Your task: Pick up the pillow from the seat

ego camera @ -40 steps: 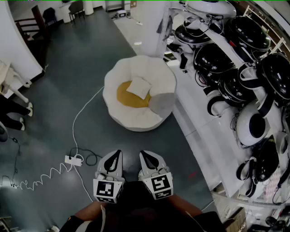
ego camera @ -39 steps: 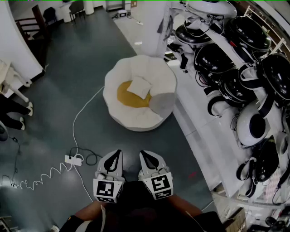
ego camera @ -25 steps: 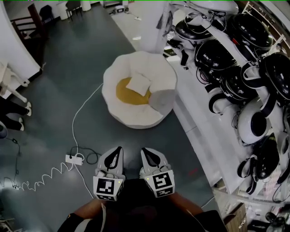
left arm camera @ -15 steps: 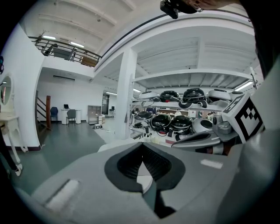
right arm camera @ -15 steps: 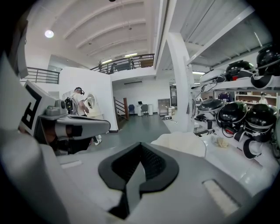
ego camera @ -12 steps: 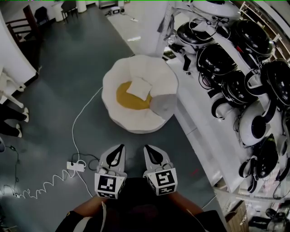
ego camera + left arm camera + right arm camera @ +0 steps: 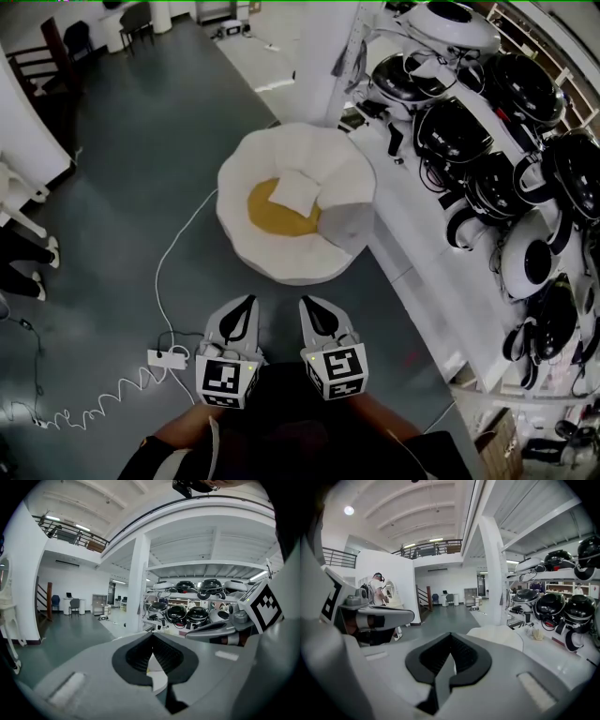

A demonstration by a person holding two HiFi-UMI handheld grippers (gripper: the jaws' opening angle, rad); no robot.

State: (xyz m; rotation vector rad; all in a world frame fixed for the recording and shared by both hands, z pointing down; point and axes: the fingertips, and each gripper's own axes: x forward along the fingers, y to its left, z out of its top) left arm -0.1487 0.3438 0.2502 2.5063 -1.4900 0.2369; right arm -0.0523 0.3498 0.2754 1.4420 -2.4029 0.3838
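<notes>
Pillow (image 7: 297, 188) lies on the round white seat (image 7: 291, 267); left gripper (image 7: 246, 303) and right gripper (image 7: 307, 304) hang near the seat, both jaws pressed together, empty.

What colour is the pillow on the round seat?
White. The pillow lies on the seat, over its mustard-yellow centre; clearest in the head view.

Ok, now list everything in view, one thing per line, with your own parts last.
seat: one, white, round, on the grey floor ahead of the grippers
cushion: one, yellow, in the seat's hollow
pillow: one, white, lying on the cushion
power strip: one, white, on the floor left of the grippers
cable: one, white, running from the strip toward the seat
domed machines: several, black and white, on the white shelving at right
left gripper: one, grey, low centre, shut, empty
right gripper: one, grey, beside it, shut, empty
</notes>
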